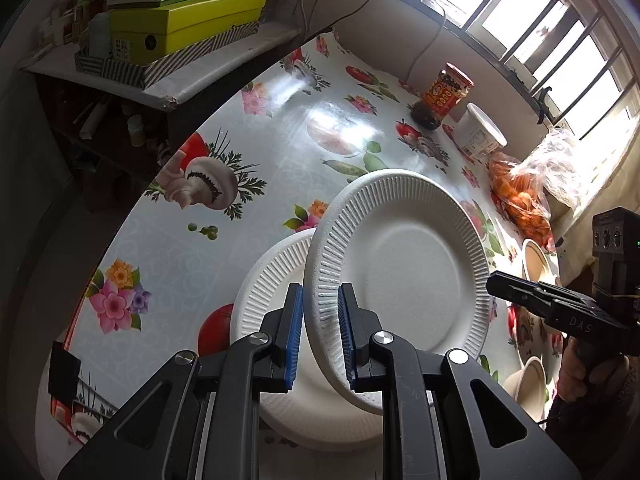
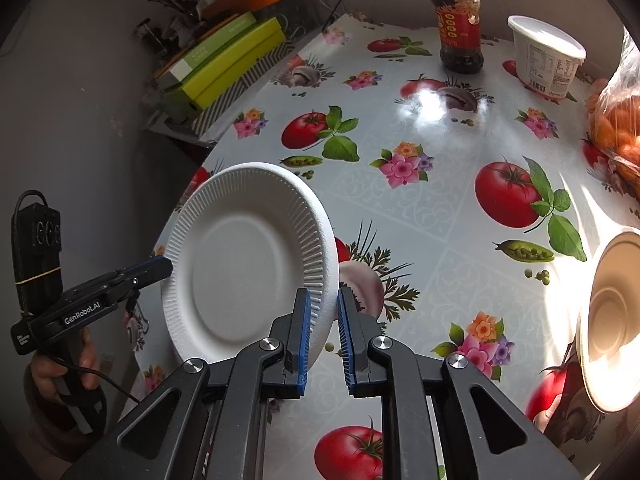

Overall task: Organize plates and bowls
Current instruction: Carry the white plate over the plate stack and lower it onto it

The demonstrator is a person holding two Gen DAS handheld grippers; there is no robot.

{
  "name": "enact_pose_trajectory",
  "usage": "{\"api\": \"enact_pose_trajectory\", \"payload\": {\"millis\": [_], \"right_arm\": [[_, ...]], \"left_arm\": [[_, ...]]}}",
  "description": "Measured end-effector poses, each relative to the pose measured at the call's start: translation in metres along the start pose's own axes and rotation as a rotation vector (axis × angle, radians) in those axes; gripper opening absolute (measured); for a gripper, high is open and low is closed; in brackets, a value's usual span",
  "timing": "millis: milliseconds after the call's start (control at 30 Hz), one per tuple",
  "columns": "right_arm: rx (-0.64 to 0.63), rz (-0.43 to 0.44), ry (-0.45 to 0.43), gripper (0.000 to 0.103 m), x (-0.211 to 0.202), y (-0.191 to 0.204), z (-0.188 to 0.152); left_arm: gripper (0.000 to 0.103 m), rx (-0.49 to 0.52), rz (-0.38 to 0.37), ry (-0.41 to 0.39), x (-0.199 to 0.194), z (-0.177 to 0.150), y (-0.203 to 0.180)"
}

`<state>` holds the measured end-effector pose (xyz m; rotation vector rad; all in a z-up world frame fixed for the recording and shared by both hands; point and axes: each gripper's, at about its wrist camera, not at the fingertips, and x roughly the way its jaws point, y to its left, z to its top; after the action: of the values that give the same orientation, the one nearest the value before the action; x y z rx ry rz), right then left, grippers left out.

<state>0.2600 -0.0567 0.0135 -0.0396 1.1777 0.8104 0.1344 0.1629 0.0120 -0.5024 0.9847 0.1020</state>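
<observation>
A white ribbed foam plate (image 1: 400, 276) is held tilted above the table, over a second white plate (image 1: 276, 280) that lies flat. My left gripper (image 1: 320, 320) has its blue pads on either side of the tilted plate's left rim. My right gripper (image 2: 324, 320) has its pads on either side of the same plate's (image 2: 248, 268) right rim. Each gripper shows in the other's view: the right (image 1: 496, 280) and the left (image 2: 166, 266) at the plate's edges. Cream bowls (image 1: 532, 380) stand at the right, one also in the right wrist view (image 2: 612, 320).
The table (image 2: 420, 208) has a cloth printed with vegetables and flowers. At its far side stand a red-labelled jar (image 2: 458, 26), a white tub (image 2: 546, 56) and a bag of oranges (image 2: 620, 128). Green boxes (image 1: 180, 24) lie on a shelf at the left.
</observation>
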Motion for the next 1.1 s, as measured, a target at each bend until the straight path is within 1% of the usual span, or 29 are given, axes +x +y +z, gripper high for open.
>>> {"api": "enact_pose_trajectory", "payload": {"millis": [167,600,1100], "right_arm": [[-0.011,0.001,0.021,0.016,0.009,0.006,-0.006],[-0.043,-0.007,0.058,0.016,0.024,0.022,-0.016],[-0.038,-0.024,0.088,0.016,0.040,0.022,-0.020]], "left_arm": [[0.018,-0.008,0.008,-0.011,-0.005,-0.008,0.006],[0.018,-0.043,0.017,0.006,-0.005,-0.022,0.025],[0.018,-0.058,0.023,0.033,0.003,-0.028,0.033]]}}
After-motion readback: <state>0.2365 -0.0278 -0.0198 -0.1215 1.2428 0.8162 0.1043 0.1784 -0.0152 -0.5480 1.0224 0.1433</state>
